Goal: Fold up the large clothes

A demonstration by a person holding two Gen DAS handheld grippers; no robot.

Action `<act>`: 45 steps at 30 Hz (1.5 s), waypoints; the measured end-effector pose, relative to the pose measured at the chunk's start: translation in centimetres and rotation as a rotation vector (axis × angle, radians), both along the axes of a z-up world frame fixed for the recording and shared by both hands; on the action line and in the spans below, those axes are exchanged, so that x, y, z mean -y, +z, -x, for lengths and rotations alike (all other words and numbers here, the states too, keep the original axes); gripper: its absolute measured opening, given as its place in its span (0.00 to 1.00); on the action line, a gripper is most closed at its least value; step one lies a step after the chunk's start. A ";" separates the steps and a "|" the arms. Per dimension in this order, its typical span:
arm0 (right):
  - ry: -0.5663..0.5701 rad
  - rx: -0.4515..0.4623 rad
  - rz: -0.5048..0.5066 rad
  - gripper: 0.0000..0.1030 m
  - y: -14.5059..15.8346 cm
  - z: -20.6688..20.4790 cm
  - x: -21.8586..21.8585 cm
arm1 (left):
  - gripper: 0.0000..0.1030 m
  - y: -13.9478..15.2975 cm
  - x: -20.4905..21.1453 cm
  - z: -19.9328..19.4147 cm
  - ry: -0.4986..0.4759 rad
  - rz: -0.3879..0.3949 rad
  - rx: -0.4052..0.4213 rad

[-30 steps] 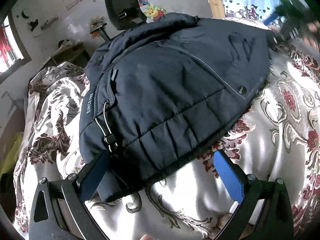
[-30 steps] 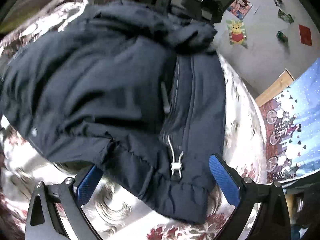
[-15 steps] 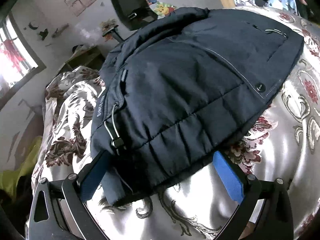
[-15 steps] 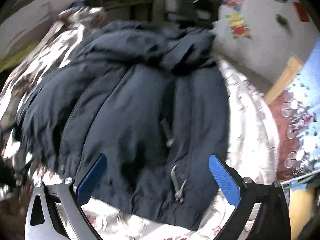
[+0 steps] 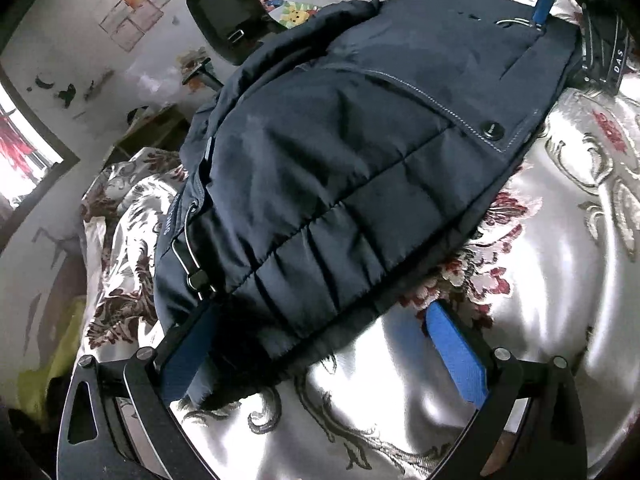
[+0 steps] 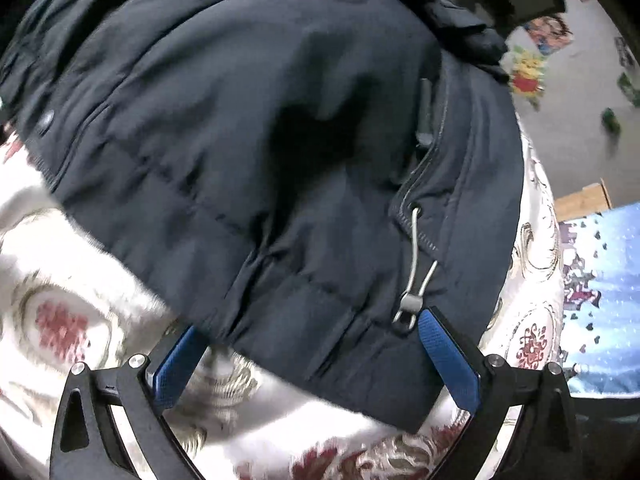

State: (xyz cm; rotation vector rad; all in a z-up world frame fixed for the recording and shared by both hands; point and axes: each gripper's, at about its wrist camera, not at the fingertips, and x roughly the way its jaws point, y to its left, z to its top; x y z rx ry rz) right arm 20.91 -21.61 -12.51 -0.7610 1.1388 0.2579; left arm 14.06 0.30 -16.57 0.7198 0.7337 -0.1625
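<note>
A dark navy padded jacket [image 5: 340,168] lies folded on a shiny floral bedspread [image 5: 400,420]. My left gripper [image 5: 316,324] is open, its jaws either side of the jacket's hem corner, beside a drawcord toggle [image 5: 197,280]. In the right wrist view the same jacket [image 6: 260,140] fills the frame. My right gripper [image 6: 306,338] is open, with the hem edge lying between its jaws and a drawcord toggle [image 6: 408,306] next to its right finger. The right gripper also shows in the left wrist view at the jacket's far corner [image 5: 542,8].
A black office chair [image 5: 232,12] stands behind the bed, by a wall with posters. A wooden shelf [image 5: 152,128] is at the left. A blue patterned cloth [image 6: 600,292] hangs at the bed's right side. Bedspread [image 6: 60,300] shows around the jacket.
My right gripper has swung back down and close onto the jacket's hem by the toggle. My left gripper has held its place at the other hem corner, still open.
</note>
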 end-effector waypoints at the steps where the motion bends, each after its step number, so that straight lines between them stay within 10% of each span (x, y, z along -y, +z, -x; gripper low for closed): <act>1: -0.012 0.017 -0.008 0.99 0.1 -0.1 0.0 | 0.98 -0.1 0.0 0.0 0.005 -0.002 0.008; 12: -0.068 0.109 -0.197 0.77 3.9 -0.5 0.8 | 0.65 1.8 -1.3 0.3 0.053 0.079 0.085; 28: 0.002 0.164 -0.265 0.16 6.0 1.9 -0.5 | 0.30 6.4 -1.0 0.1 0.039 0.153 0.185; 45: -0.134 0.587 -0.595 0.06 17.8 4.9 1.5 | 0.04 18.4 -2.7 0.8 0.137 0.414 0.329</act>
